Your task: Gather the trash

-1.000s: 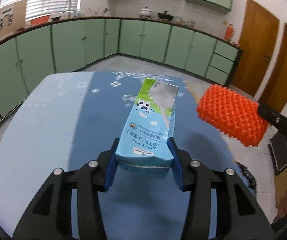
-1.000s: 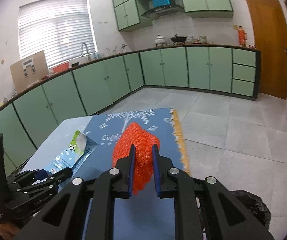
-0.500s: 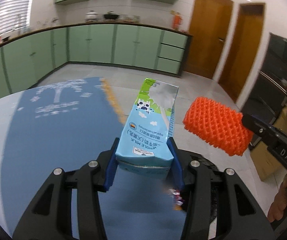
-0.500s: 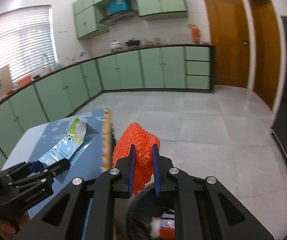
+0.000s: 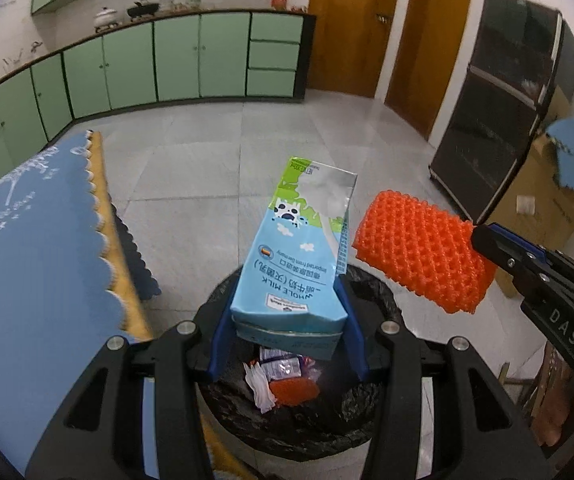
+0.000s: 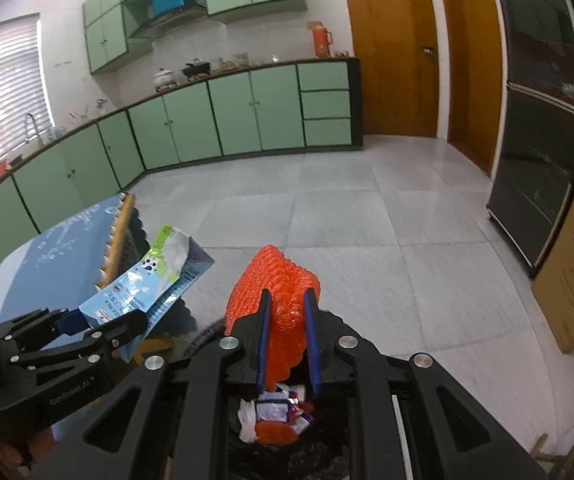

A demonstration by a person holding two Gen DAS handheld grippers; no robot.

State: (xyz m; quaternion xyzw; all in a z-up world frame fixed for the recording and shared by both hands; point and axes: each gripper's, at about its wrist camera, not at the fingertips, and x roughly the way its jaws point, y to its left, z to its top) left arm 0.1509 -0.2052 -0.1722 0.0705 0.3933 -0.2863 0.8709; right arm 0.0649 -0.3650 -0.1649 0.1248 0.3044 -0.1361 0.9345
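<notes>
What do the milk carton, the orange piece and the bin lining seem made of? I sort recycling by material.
Milk carton: printed coated paperboard by its look, with creased folds and a silvery foil-like patch at the torn top. Orange piece: probably soft foam or plastic netting, an open bumpy mesh squashed where the right gripper pinches it. Bin lining: thin black plastic film, wrinkled and glossy.
</notes>
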